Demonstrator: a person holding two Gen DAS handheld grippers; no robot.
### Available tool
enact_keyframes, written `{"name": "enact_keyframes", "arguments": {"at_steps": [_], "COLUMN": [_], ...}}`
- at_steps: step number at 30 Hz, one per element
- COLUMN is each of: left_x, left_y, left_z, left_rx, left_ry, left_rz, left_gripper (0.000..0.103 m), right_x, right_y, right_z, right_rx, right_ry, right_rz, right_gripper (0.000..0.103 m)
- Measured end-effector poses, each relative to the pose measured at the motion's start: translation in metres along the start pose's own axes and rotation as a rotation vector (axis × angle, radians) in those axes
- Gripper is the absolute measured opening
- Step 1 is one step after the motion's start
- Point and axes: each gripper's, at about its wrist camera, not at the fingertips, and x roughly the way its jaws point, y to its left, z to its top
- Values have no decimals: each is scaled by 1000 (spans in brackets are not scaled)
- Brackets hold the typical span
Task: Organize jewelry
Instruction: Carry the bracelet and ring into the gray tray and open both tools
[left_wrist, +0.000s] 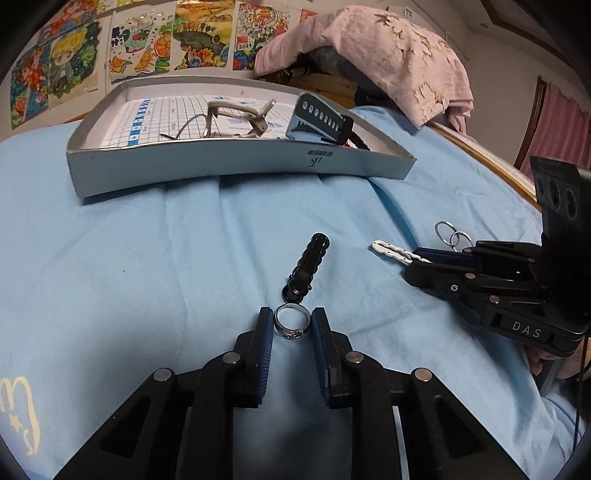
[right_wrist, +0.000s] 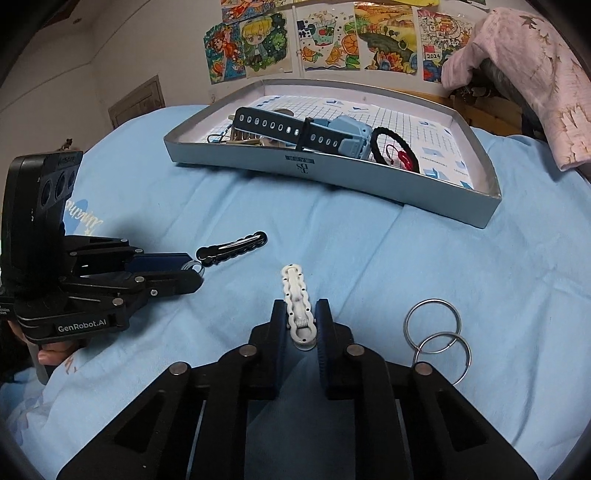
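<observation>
My left gripper (left_wrist: 292, 323) has its jaws around a silver ring (left_wrist: 290, 325) on the blue cloth; the pads touch its sides. A black hair clip (left_wrist: 308, 265) lies just beyond it. My right gripper (right_wrist: 301, 319) has its jaws around a white hair clip (right_wrist: 298, 304), which lies flat with the pads against its near end. Two linked key rings (right_wrist: 437, 334) lie to its right. The grey tray (right_wrist: 369, 184) at the back holds a blue watch (right_wrist: 306, 131), a black bracelet (right_wrist: 393, 147) and metal pieces (left_wrist: 229, 122).
A light blue cloth (left_wrist: 147, 277) covers the surface. A pink garment (left_wrist: 388, 55) is draped behind the tray at the right. Colourful drawings (right_wrist: 332, 40) hang on the back wall. A wooden edge (left_wrist: 480, 147) runs along the right.
</observation>
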Motion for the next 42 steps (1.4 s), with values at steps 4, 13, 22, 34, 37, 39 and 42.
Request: {"name": "enact_keyframes", "arguments": {"at_steps": [4, 13, 22, 34, 37, 39, 42], "left_x": [-7, -36, -50, 9, 10, 11, 9], "left_y": [3, 18, 35, 66, 61, 59, 59], "left_z": [-5, 9, 80, 107, 105, 103, 103], "left_rx": [-17, -109, -138, -248, -223, -217, -223], "left_ry": [-38, -150, -293, -204, -208, -211, -214], "left_rz": [6, 49, 228, 249, 268, 276, 275], "left_gripper": [20, 20, 20, 20, 20, 20, 20], "right_x": [-4, -21, -37, 15, 25, 29, 30], "right_y": [0, 7, -8, -64, -62, -59, -55], "right_z": [-3, -1, 58, 97, 95, 94, 93], "right_rx": [9, -5, 14, 208, 204, 193, 175], "right_ry": [-36, -146, -293, -244, -228, -220, -217], "right_rz": [8, 23, -52, -201, -194, -197, -199], "right_gripper": [14, 13, 13, 13, 13, 14, 14]}}
